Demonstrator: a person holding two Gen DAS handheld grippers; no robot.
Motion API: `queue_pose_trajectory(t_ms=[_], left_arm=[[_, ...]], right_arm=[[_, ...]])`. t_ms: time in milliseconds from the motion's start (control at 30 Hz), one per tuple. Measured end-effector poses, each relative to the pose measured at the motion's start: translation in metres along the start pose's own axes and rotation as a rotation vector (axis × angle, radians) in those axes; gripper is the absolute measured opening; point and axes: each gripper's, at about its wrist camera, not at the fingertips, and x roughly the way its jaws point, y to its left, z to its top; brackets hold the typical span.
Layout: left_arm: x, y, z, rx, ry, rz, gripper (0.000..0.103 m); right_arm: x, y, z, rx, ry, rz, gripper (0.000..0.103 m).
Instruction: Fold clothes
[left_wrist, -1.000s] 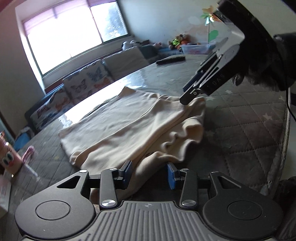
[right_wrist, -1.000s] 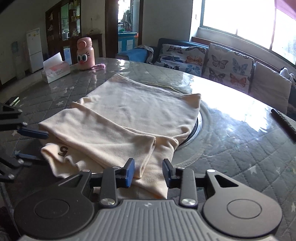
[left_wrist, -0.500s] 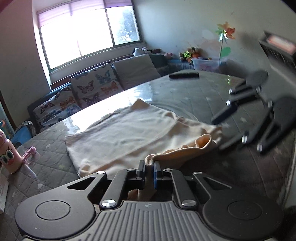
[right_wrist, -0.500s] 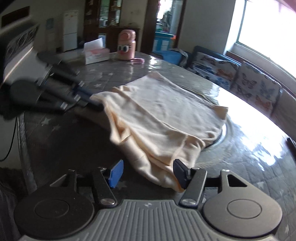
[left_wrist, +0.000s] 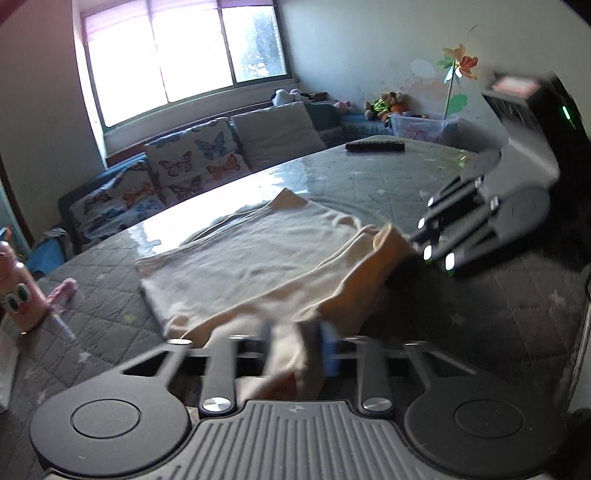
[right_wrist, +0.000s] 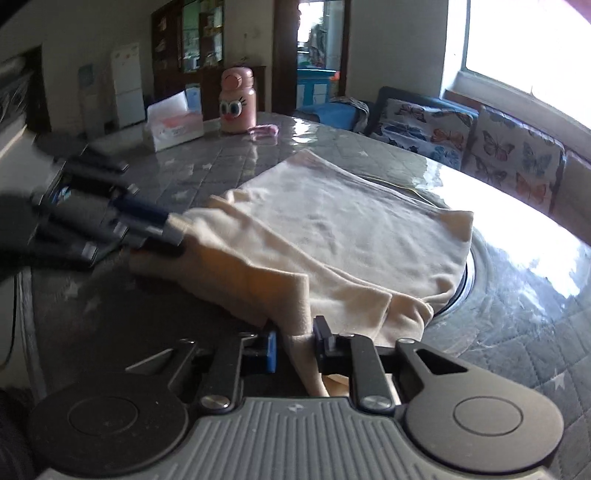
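Note:
A cream garment (left_wrist: 258, 258) lies partly folded on the round quilted table (left_wrist: 480, 314); it also shows in the right wrist view (right_wrist: 332, 229). My left gripper (left_wrist: 299, 347) is shut on the garment's near edge, which is lifted off the table. My right gripper (right_wrist: 295, 343) is shut on the other near corner of the garment. Each gripper shows in the other's view: the right one (left_wrist: 410, 240) at the cloth's right end, the left one (right_wrist: 173, 236) at its left end.
A pink cartoon bottle (right_wrist: 236, 103) and a tissue box (right_wrist: 173, 122) stand at the table's far side, with a pink item (right_wrist: 264, 130) beside them. A black remote (left_wrist: 375, 146) lies near the far edge. A sofa with butterfly cushions (left_wrist: 192, 162) stands under the window.
My right gripper has closed on the garment's corner; it was open half a second ago. Both grippers have lifted the near edge, and the left one stays shut on the cloth.

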Motion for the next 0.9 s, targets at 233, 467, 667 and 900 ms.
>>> queue_pose_trajectory(t_ms=[233, 467, 667, 900], left_arm=[[0.0, -0.012, -0.021, 0.087, 0.035, 0.056, 0.052], [0.012, -0.017, -0.029, 0.185, 0.04, 0.152, 0.052], [0.006, -0.009, -0.029, 0.186, 0.015, 0.139, 0.01], [-0.033, 0.002, -0.022, 0.124, -0.039, 0.092, 0.006]], right_arm=[[-0.006, -0.009, 0.013, 0.081, -0.029, 0.017, 0.014], [-0.008, -0.01, 0.021, 0.114, -0.053, 0.007, 0.013], [-0.011, -0.009, 0.019, 0.133, -0.081, -0.003, 0.011], [-0.03, 0.0, 0.019, 0.115, -0.119, 0.016, 0.01]])
